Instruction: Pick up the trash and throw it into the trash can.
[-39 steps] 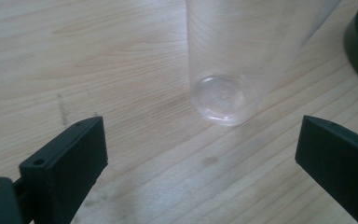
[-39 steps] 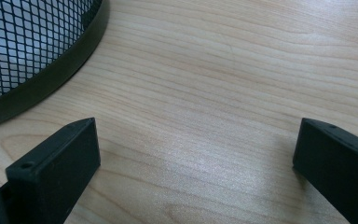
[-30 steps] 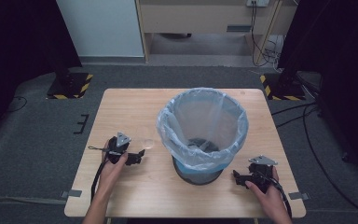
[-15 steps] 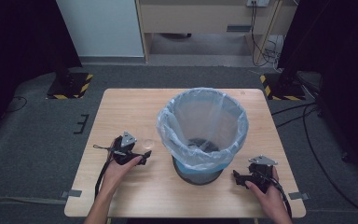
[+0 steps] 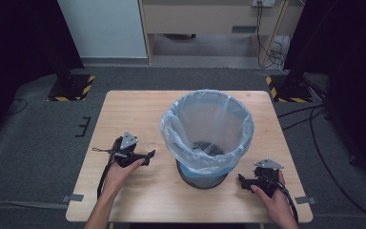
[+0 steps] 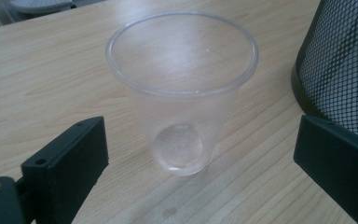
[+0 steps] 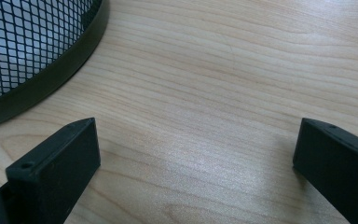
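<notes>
A clear plastic cup (image 6: 182, 93) stands upright on the wooden table (image 5: 138, 107), just left of the bin; in the high view the cup (image 5: 148, 144) is faint. My left gripper (image 5: 148, 156) is open, and the cup sits between its two jaws in the left gripper view without touching them. A black mesh waste bin (image 5: 205, 174) lined with a pale blue bag (image 5: 205, 126) stands mid-table. My right gripper (image 5: 242, 180) rests open on the table at the bin's right foot, with bare wood between its jaws.
The bin's mesh wall (image 6: 345, 60) is close to the right jaw of the left gripper. The bin's base rim (image 7: 51, 70) lies left of the right gripper. Beyond the table are a white cabinet (image 5: 105, 28), a wooden shelf (image 5: 205, 19) and floor cables (image 5: 267, 52).
My left gripper has slid right and a little toward the person, toward the cup and bin, bringing the cup between its jaws. The right gripper has stayed in place.
</notes>
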`<state>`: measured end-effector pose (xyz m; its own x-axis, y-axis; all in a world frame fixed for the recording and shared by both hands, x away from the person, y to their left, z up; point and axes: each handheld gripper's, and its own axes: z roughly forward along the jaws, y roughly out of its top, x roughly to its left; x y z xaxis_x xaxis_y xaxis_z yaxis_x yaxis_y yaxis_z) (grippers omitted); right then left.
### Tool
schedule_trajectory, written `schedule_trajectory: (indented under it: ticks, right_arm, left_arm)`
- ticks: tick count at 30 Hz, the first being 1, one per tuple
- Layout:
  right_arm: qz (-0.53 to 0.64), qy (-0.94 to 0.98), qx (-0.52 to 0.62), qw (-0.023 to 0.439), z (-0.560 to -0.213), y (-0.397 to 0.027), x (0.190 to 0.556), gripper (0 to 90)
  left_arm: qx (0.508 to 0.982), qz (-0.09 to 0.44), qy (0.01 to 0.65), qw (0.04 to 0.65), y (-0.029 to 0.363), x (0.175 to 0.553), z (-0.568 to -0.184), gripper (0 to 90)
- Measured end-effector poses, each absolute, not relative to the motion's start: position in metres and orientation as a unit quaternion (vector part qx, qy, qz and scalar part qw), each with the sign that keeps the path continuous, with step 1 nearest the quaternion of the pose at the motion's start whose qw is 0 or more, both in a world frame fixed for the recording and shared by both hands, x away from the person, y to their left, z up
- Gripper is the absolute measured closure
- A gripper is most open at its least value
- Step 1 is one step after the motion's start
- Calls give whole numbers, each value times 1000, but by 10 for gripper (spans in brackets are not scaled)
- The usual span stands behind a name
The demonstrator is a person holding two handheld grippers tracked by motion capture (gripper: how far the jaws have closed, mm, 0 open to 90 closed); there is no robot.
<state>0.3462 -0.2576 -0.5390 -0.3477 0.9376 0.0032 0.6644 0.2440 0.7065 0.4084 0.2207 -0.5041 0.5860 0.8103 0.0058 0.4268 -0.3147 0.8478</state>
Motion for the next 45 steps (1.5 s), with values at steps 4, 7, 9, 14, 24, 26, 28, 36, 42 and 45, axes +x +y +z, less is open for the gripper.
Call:
schedule_trajectory:
  ticks: [4,7,9,14,24,26,28,36,42,45]
  right_arm:
    - [315,758,528,217,-539,-258,346,5]
    - [315,759,528,216,-539,-258,346,4]
    - [315,759,528,216,-539,-258,346,4]
    - [315,759,528,216,-539,-258,346,4]
    - [315,759,528,216,-539,-258,346,4]
    - [315,759,528,216,-539,-258,346,4]
    - [315,759,528,216,-539,-258,346,4]
    - [315,759,528,216,-539,-258,346,4]
    - [315,759,528,216,-539,-258,346,4]
    - [315,759,528,216,-539,-258,346,4]
  left_arm:
    - [776,214,402,437,221,409,-507,17]
    - [777,219,400,434,220,410,-507,18]
    - [777,219,400,434,221,410,-508,19]
    - [776,222,394,440,222,412,-508,30]
    - [770,214,401,449,220,422,-510,42]
    - [772,217,400,444,219,425,-513,43]
    - [772,217,400,444,218,427,-514,44]
    - [763,228,394,459,213,430,-515,272]
    - [759,239,388,466,214,429,-513,359]
    - [758,240,377,474,214,425,-508,376]
